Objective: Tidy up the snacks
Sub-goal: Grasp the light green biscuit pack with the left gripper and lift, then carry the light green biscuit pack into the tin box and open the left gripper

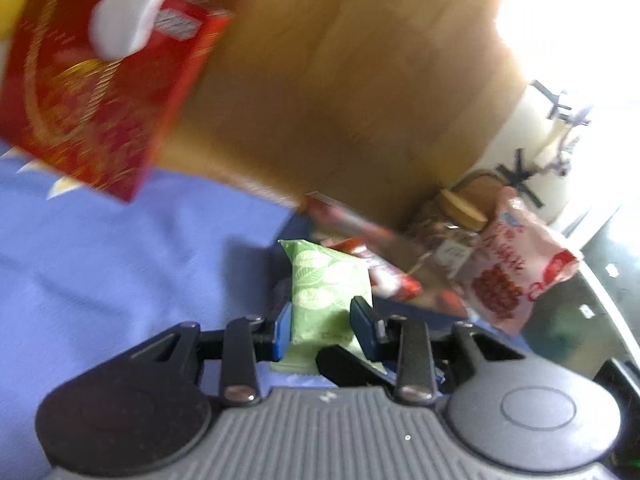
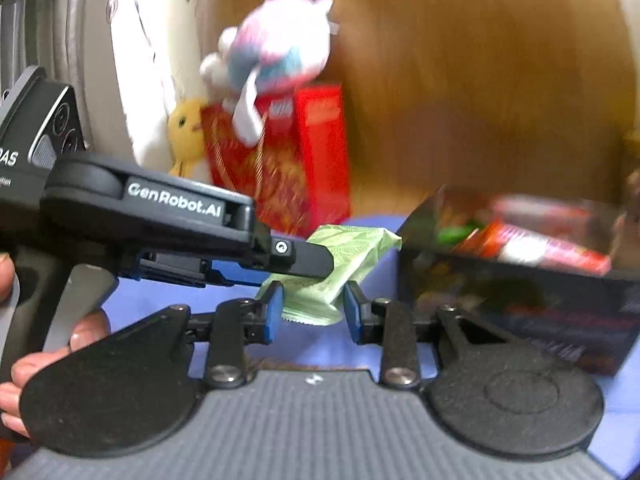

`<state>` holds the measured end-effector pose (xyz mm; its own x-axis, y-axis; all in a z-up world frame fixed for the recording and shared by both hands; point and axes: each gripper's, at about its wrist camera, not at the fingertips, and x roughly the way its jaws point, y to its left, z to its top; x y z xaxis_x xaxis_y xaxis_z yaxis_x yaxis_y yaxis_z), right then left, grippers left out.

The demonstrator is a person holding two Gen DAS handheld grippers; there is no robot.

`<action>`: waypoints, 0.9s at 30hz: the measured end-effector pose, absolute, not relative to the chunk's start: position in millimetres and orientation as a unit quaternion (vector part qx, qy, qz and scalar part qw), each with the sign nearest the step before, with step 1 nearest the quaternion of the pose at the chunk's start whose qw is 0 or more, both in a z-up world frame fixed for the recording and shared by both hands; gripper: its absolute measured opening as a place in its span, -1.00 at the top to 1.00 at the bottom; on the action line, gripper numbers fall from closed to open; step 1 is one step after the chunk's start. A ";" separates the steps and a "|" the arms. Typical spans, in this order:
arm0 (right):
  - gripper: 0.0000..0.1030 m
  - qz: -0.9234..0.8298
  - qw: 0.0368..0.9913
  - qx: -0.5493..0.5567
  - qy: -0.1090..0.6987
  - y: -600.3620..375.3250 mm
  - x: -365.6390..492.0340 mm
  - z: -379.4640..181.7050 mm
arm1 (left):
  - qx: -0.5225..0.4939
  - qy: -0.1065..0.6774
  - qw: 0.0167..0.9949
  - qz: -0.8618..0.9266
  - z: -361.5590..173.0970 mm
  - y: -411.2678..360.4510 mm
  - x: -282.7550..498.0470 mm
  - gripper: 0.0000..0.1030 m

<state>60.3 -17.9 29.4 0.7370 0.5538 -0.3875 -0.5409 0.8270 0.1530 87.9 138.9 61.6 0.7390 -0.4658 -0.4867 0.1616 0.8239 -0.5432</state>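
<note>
Left gripper (image 1: 322, 326) is clamped on the green snack packet (image 1: 324, 292), held upright above the blue cloth (image 1: 120, 260), with the dark box (image 2: 520, 288) of snacks sitting out at 2 o'clock. On the right wrist view the right gripper (image 2: 314, 310) has its pads either side of the packet's lower end; can't tell if they're actually pressing. Red gift box (image 2: 288, 168) stands at 12 o'clock with a plush toy (image 2: 280, 48) on top.

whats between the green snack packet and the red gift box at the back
Only bare blue cloth lies between the green packet and the red gift box, as the right wrist view shows.
</note>
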 end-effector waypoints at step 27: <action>0.02 0.137 0.971 0.106 0.166 -173.8 85.9 31.2 | -0.187 0.326 0.894 -0.244 76.2 13.7 157.1 0.13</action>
<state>85.9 -173.8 31.2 0.9077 0.3005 -0.2928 -0.2300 0.9401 0.2518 157.1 13.7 76.2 0.6684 -0.5580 -0.4918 0.3134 0.8109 -0.4942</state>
